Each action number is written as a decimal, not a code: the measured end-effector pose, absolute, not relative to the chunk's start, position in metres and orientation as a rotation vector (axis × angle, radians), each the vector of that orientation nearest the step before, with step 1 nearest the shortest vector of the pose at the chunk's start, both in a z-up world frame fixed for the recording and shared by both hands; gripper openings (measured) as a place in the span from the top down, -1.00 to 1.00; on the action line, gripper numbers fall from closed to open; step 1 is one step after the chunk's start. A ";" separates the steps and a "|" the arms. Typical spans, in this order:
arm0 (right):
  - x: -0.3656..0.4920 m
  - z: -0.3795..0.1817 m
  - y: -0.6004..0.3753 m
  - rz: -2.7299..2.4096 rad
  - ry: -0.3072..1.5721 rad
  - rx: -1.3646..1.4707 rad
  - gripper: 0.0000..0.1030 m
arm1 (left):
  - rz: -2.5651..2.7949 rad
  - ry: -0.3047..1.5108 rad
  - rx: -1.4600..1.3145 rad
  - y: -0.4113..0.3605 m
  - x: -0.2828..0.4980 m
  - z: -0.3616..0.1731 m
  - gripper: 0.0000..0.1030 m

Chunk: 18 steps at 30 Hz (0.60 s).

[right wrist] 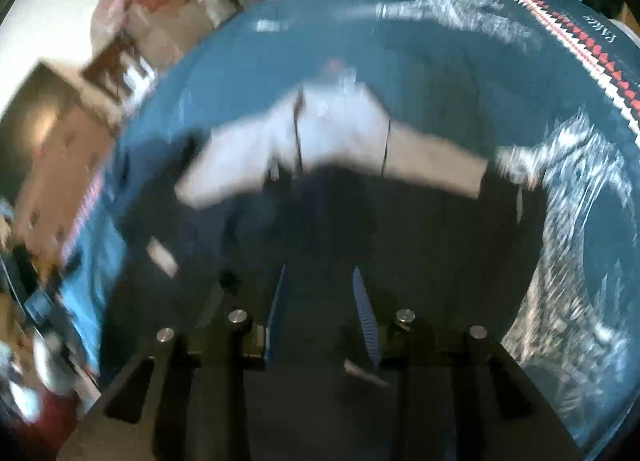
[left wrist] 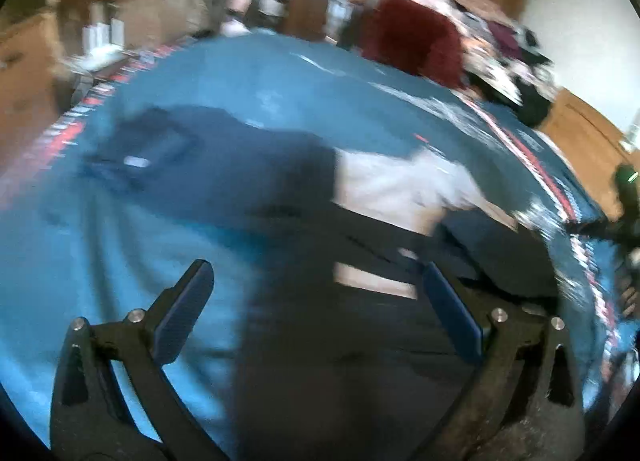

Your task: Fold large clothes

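The left gripper [left wrist: 316, 293] gaped wide above the dark garment [left wrist: 288, 197] on the blue bedspread [left wrist: 256, 81]; the right gripper [right wrist: 320, 313], jaws narrowed, apparently pinched its near edge, probably to lift a fold.

A: Left gripper [left wrist: 316, 281]: black linkage arms, silver rivets, blue ribbed pads [left wrist: 184, 313].
B: Right gripper [right wrist: 320, 281]: same black frame, four silver rivets, narrow blue ribbed pads [right wrist: 366, 317].
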State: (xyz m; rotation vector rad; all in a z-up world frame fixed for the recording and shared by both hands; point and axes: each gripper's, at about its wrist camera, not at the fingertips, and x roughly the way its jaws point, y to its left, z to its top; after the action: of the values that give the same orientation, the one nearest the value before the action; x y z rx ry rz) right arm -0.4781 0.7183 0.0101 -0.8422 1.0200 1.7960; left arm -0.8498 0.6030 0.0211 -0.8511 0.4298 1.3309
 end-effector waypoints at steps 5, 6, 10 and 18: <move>-0.516 -0.027 0.689 1.844 0.876 -0.898 0.06 | 1.065 0.387 -1.122 0.642 -0.816 -0.036 -0.90; -0.526 -0.031 0.688 1.856 0.839 -0.912 -0.06 | 1.050 0.376 -1.153 0.645 -0.812 -0.041 -0.84; -0.574 -0.048 0.694 1.892 0.709 -1.015 -0.09 | 1.064 0.358 -1.159 0.642 -0.803 -0.043 -0.82; -0.588 -0.057 0.725 1.851 0.694 -0.997 0.93 | 0.911 0.330 -1.222 0.639 -0.803 -0.051 -0.82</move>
State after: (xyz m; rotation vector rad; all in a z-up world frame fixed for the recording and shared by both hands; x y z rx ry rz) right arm -0.5878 0.7254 -0.0572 -0.9969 0.6944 1.8512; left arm -0.8028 0.6389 -0.0510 -1.2218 0.3296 0.9113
